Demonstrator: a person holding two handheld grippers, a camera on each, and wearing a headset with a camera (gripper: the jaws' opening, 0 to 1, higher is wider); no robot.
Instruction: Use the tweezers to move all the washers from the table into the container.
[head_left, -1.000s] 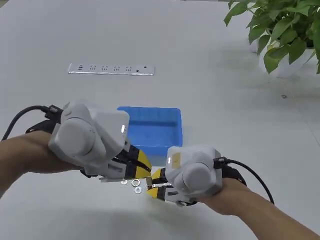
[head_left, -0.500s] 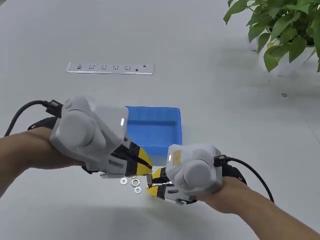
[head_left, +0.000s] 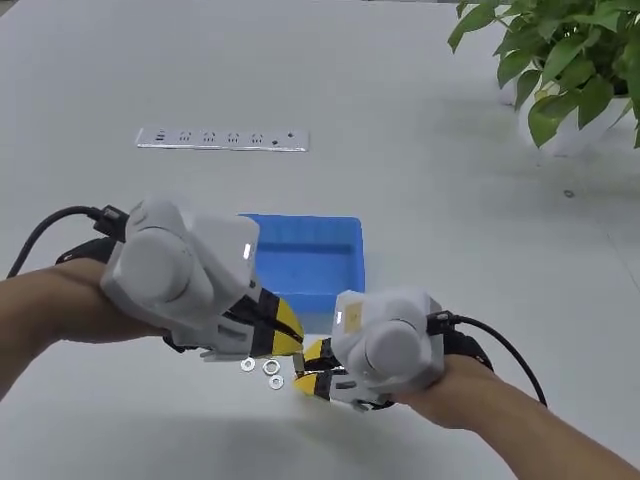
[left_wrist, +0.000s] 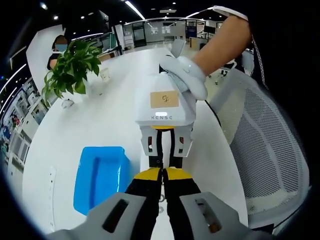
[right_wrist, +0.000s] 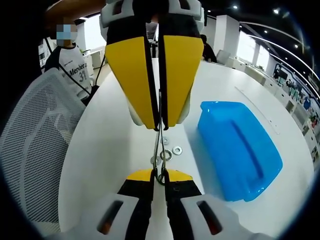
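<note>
Right gripper (right_wrist: 159, 181) nearest, jaws clamped on tweezers (right_wrist: 158, 150). Left gripper (right_wrist: 160, 125) pinches same tweezers further along. Washers (right_wrist: 165, 155) flat on table (right_wrist: 107, 150) beneath, container (right_wrist: 225, 140) just beyond. Likely light, hard, slippery: nip rim through hole.

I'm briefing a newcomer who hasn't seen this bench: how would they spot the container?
On the white table, look between the long white power strip at the back and the small metal washers in front. The container is the shallow rectangular tray there, the only bright blue thing.
</note>
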